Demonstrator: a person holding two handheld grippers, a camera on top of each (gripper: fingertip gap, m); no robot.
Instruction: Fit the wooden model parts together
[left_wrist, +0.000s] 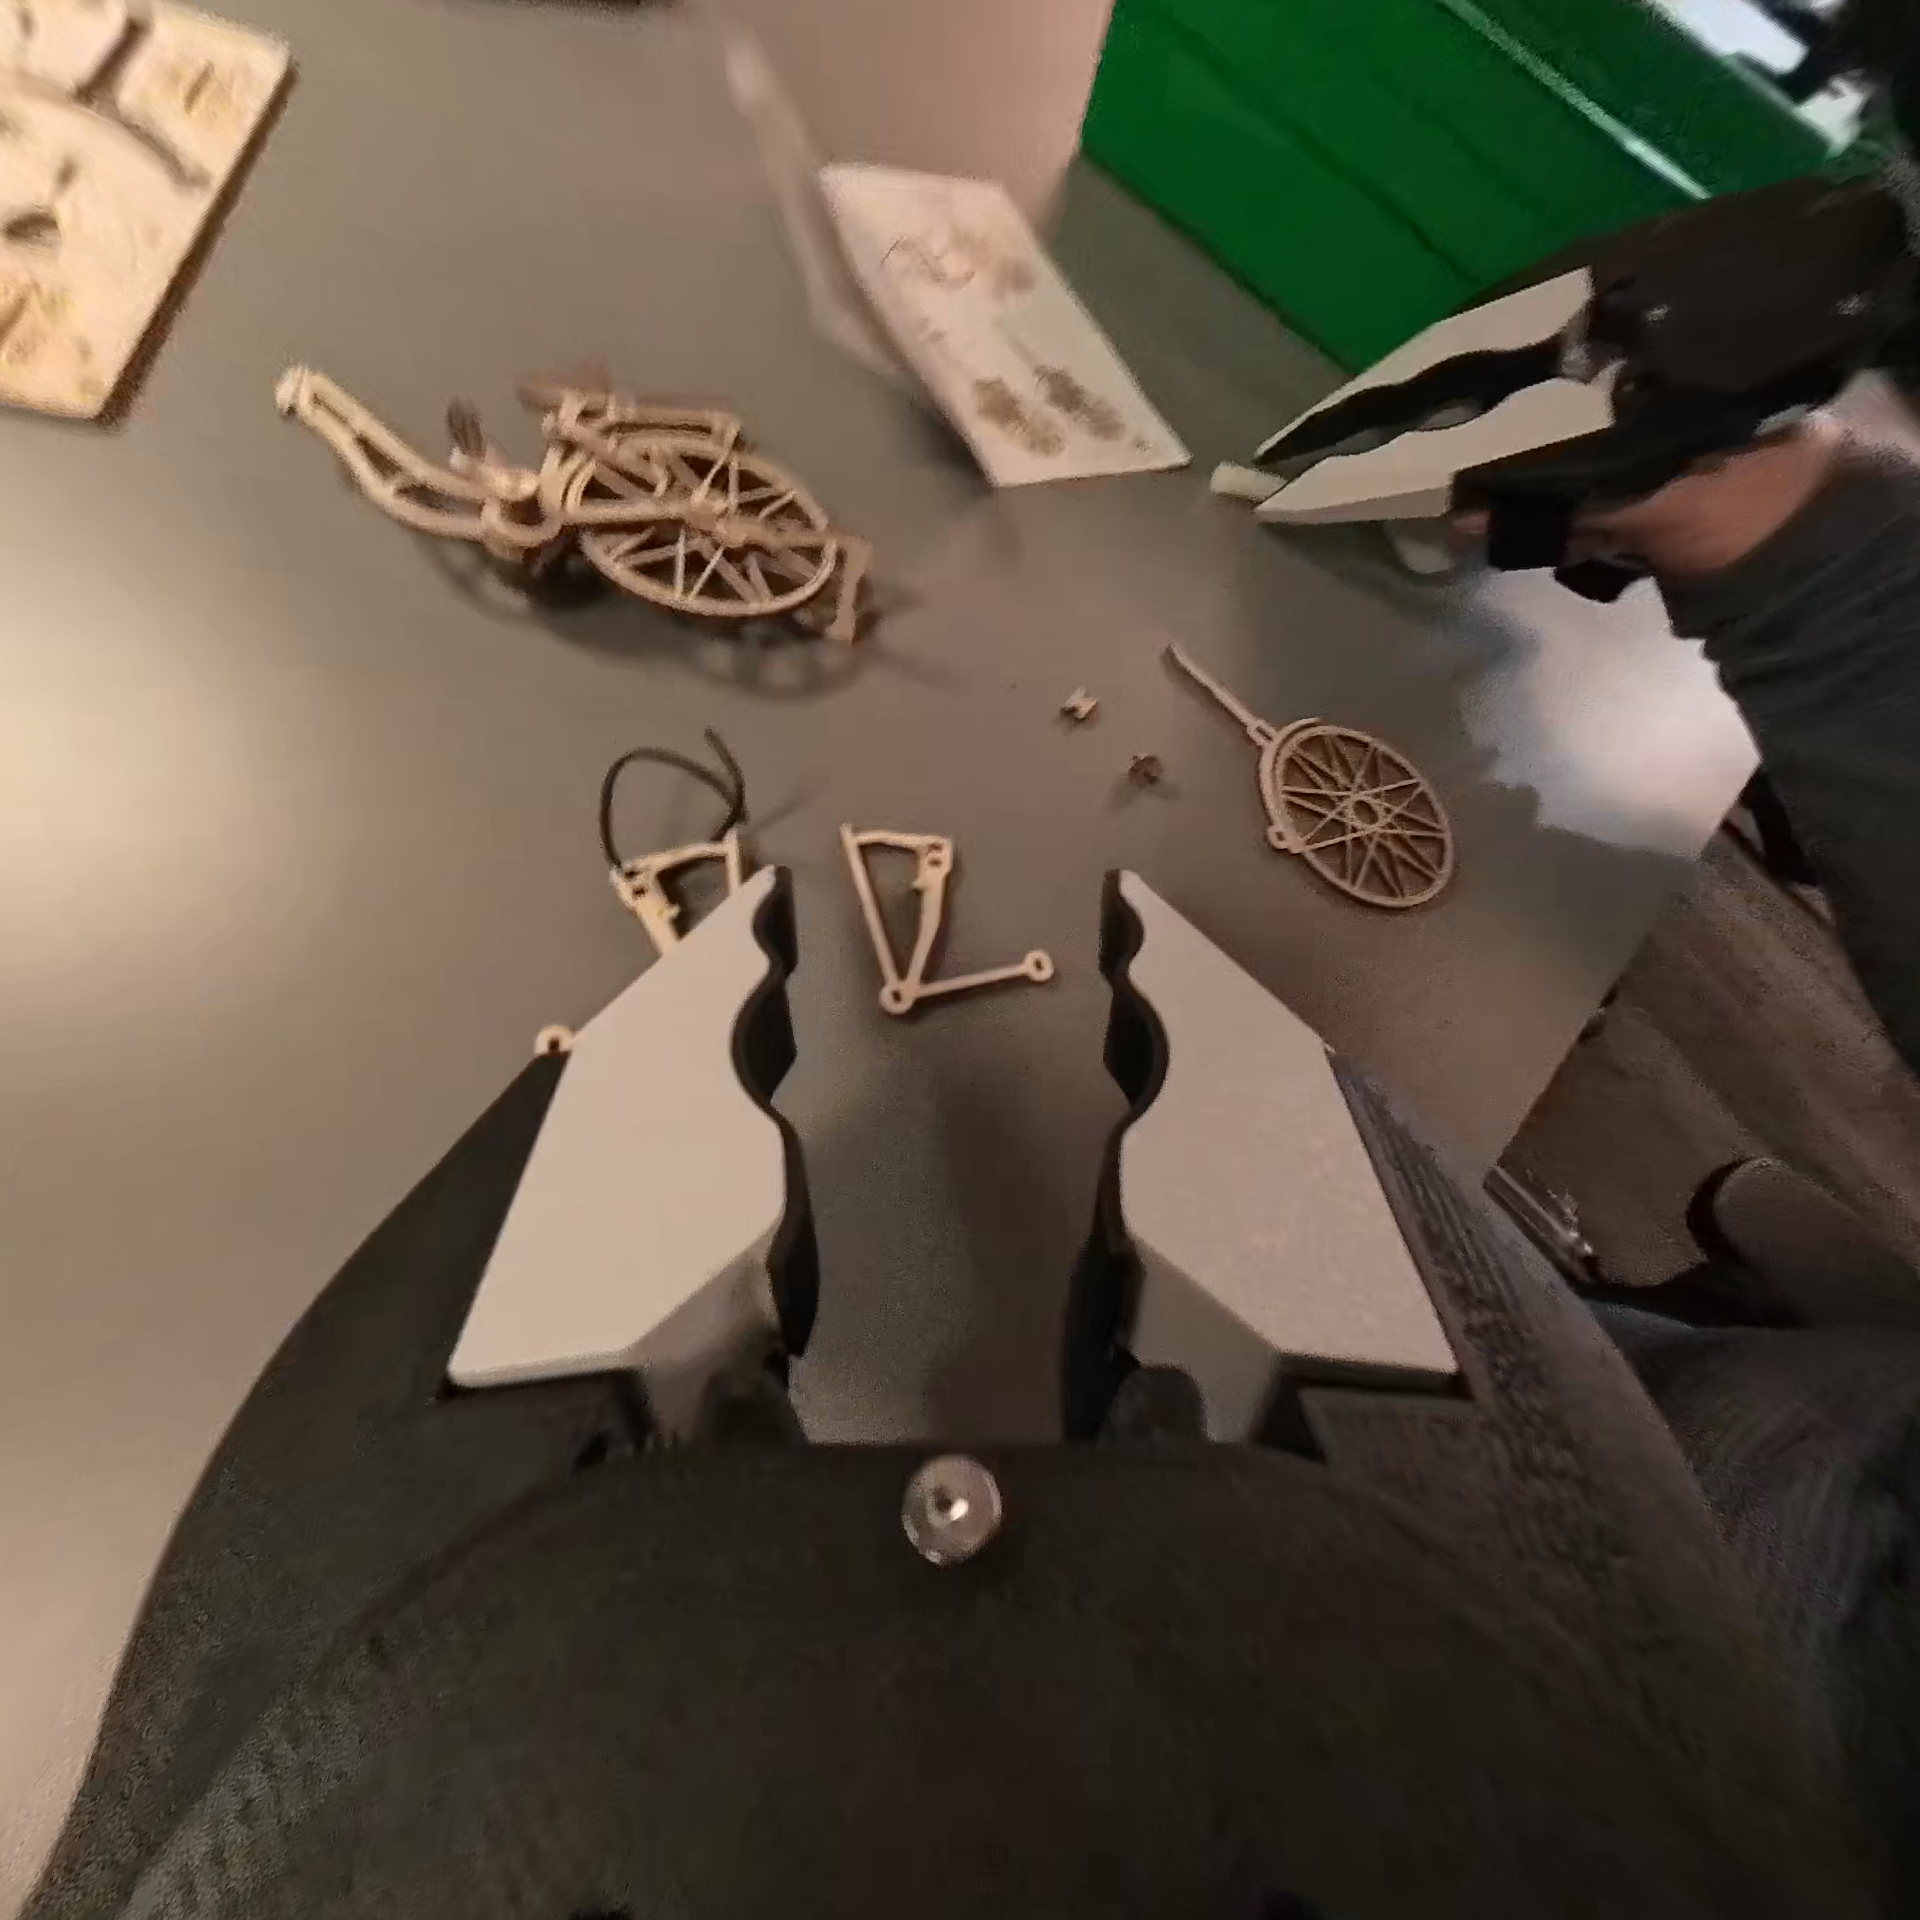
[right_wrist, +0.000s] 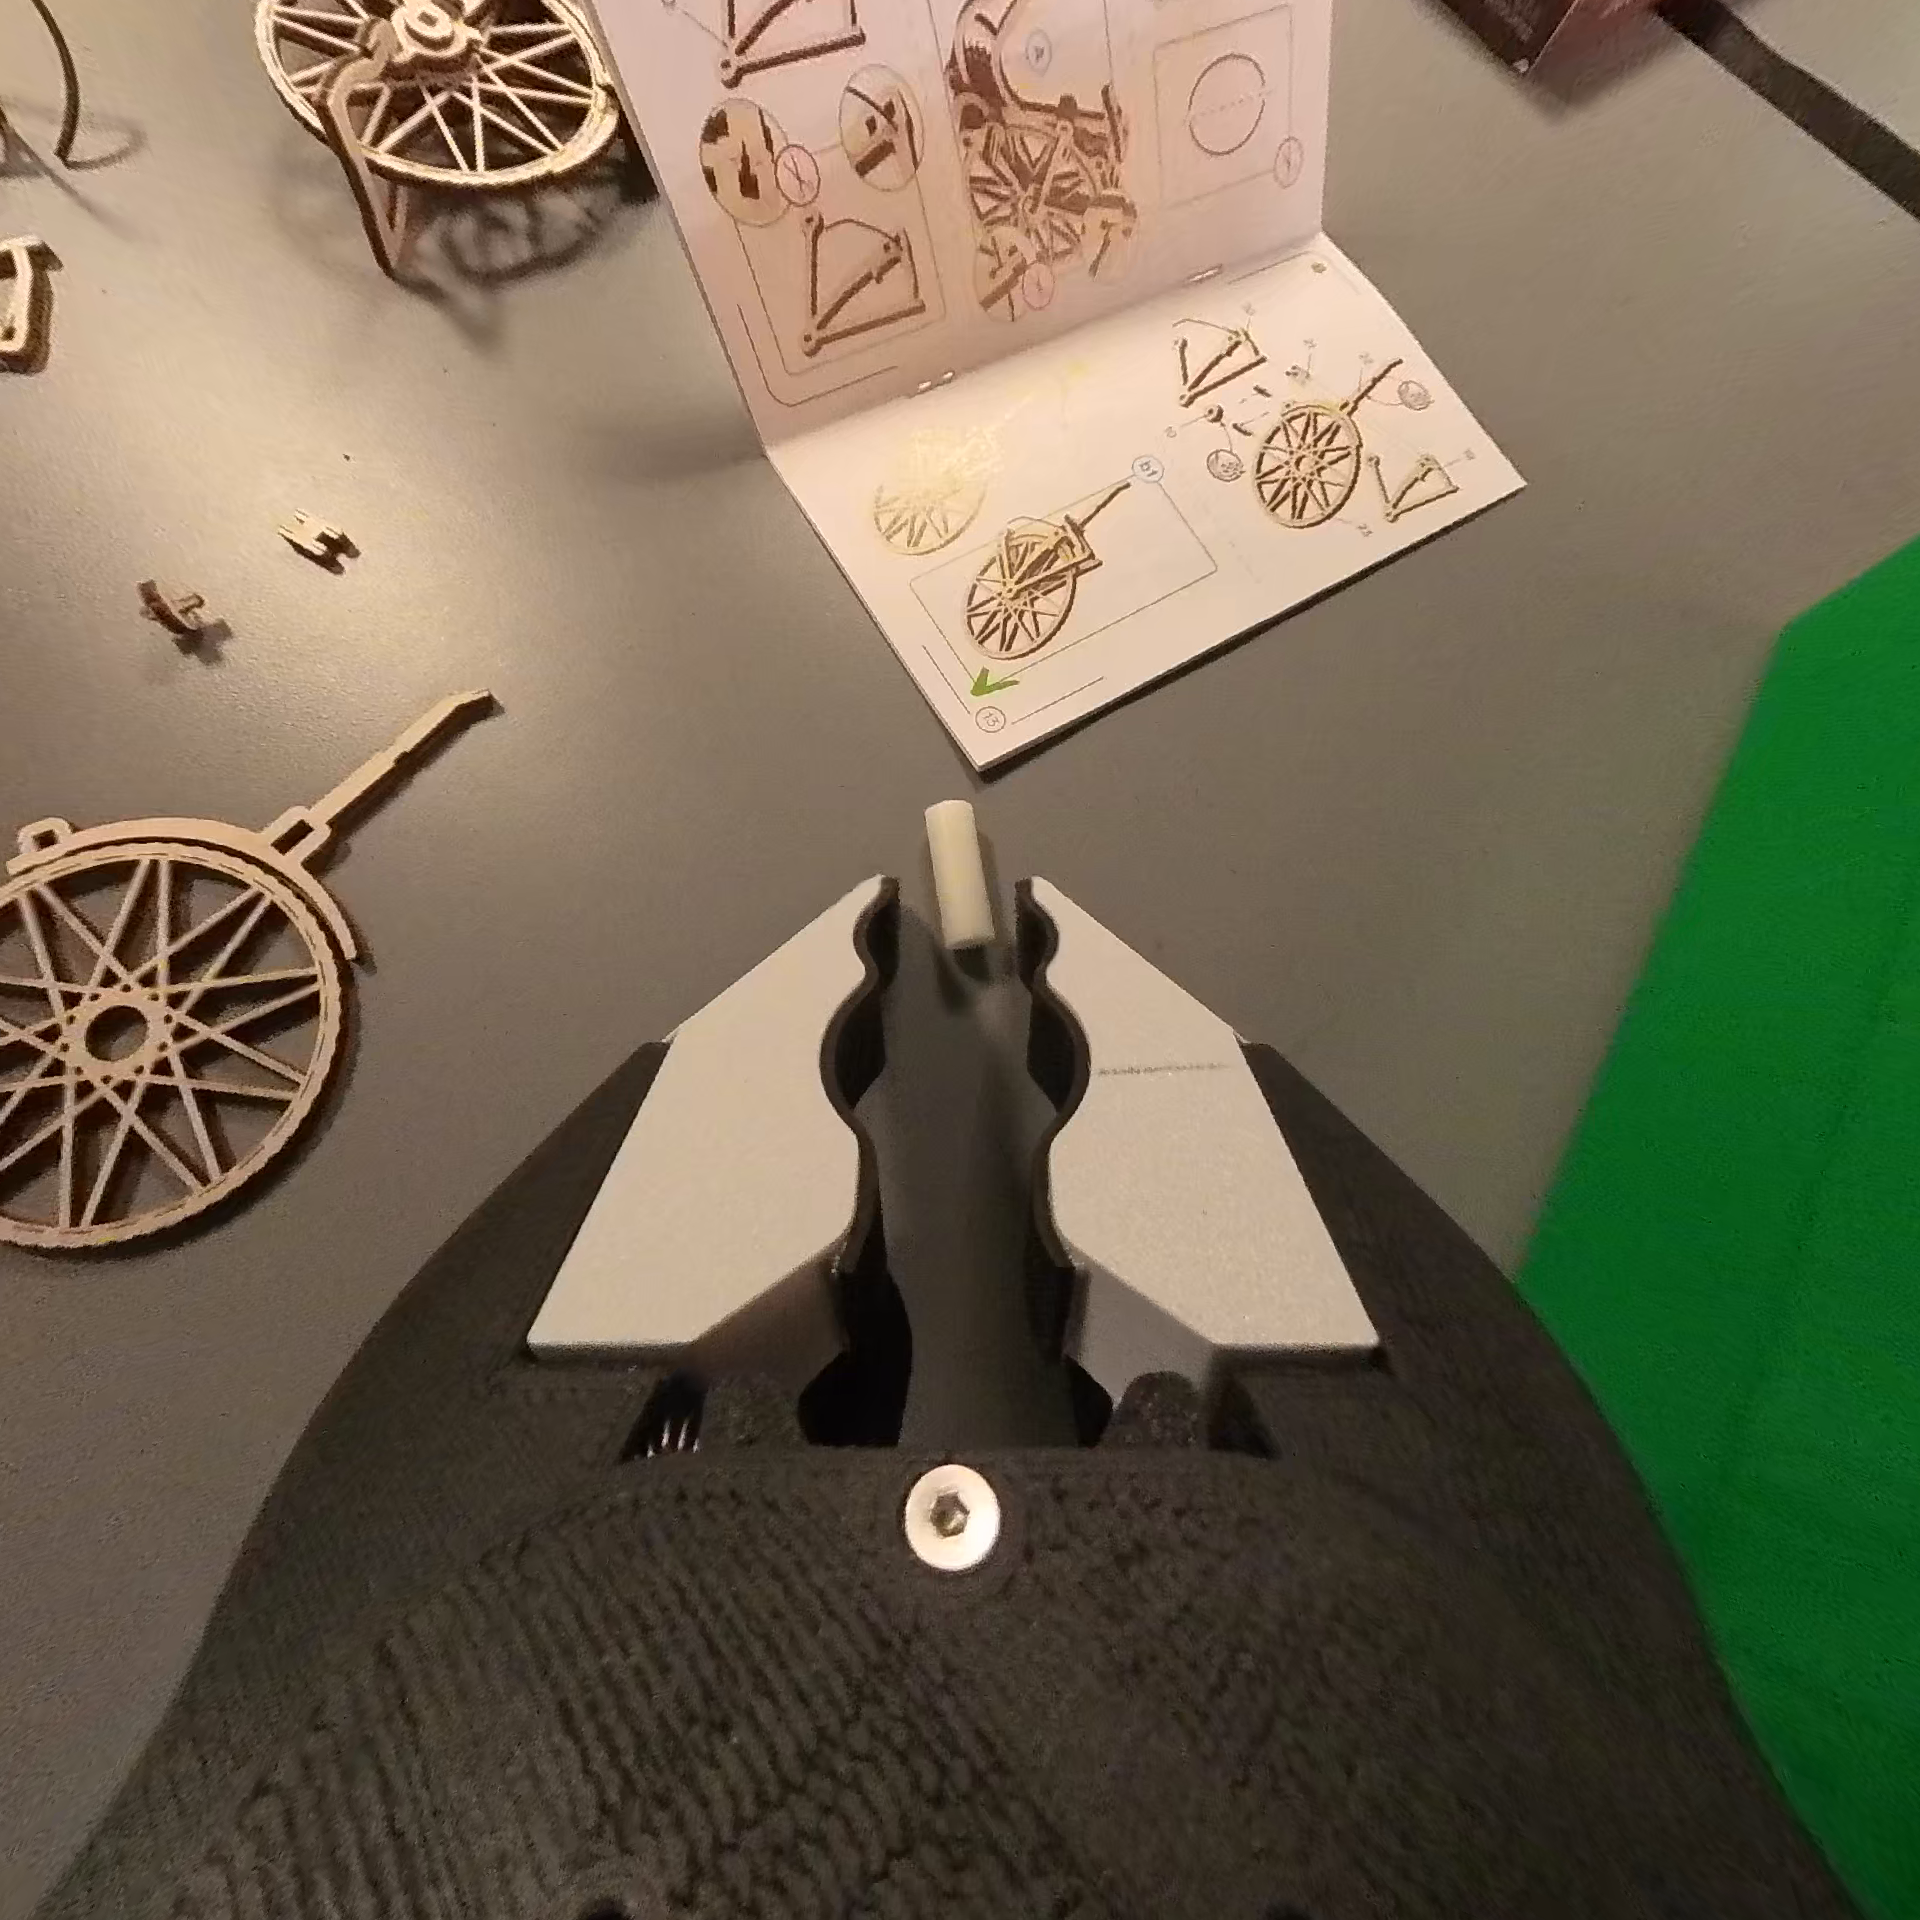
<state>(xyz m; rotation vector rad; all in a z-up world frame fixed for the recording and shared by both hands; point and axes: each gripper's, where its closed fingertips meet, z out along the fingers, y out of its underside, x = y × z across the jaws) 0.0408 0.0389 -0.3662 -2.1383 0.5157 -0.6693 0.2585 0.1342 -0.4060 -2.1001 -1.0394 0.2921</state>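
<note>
My left gripper (left_wrist: 945, 904) is open and empty, low over the grey table (left_wrist: 312, 779). A triangular wooden frame piece (left_wrist: 914, 914) lies just past its tips, between them. A second frame piece with a black cord (left_wrist: 675, 883) lies by the left finger. A part-built wooden bicycle (left_wrist: 665, 509) lies farther off. A spoked wheel with a fender (left_wrist: 1351, 821) lies to the right; it also shows in the right wrist view (right_wrist: 125, 1039). My right gripper (right_wrist: 956, 883) is open, its tips either side of a small white cylinder (right_wrist: 961, 878) without pinching it.
An open instruction booklet (right_wrist: 1091, 416) stands ahead of the right gripper. Two tiny wooden connectors (right_wrist: 317, 535) (right_wrist: 177, 608) lie left of it. A green box (right_wrist: 1766, 1039) is on the right. A punched-out wooden sheet (left_wrist: 104, 208) lies far left. The table edge (left_wrist: 1662, 935) runs at the right. The left gripper's tips are roughly 25 centimeters from the right gripper's. My left gripper's tips are some 12 centimeters from the part-built wooden bicycle (left_wrist: 665, 509).
</note>
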